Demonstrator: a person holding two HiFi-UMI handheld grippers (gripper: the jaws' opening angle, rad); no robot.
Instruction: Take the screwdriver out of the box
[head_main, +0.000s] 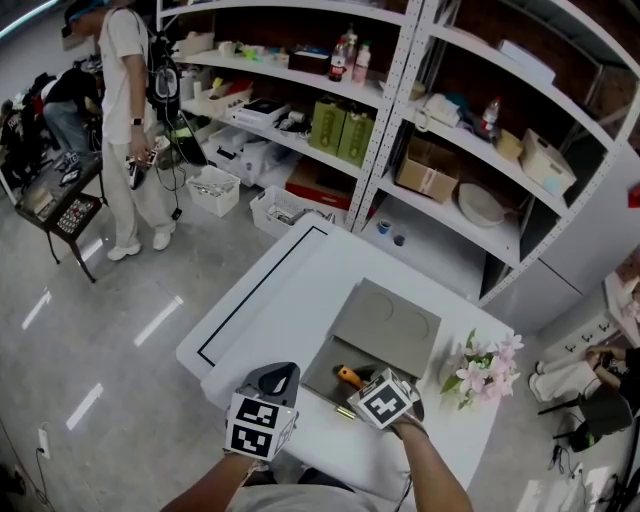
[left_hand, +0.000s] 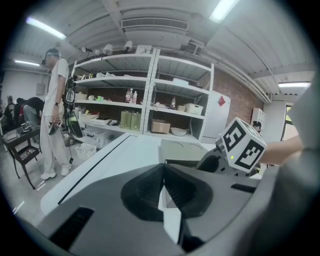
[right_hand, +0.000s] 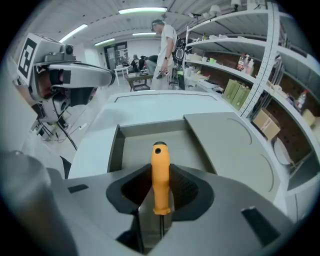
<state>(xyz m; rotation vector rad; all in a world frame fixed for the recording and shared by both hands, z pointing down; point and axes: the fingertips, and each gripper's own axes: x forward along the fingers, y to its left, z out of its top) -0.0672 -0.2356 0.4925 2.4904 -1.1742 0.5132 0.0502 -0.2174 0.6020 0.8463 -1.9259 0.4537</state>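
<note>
An open grey box (head_main: 322, 383) lies on the white table (head_main: 280, 290) with its lid (head_main: 392, 322) folded back. My right gripper (head_main: 352, 388) reaches steeply down into it and is shut on the orange handle of the screwdriver (head_main: 348, 377). In the right gripper view the screwdriver (right_hand: 160, 175) stands between the pads of my right gripper (right_hand: 160, 202), with the box wall (right_hand: 115, 150) behind it. My left gripper (head_main: 279, 372) hovers just left of the box, shut and holding nothing. In the left gripper view, my left gripper (left_hand: 162, 181) shows its jaws together.
A bunch of pink and white flowers (head_main: 487, 373) lies on the table right of the box. Metal shelves (head_main: 400, 120) full of goods stand behind the table. One person (head_main: 125, 130) stands far left, and another sits at the right edge (head_main: 590, 375).
</note>
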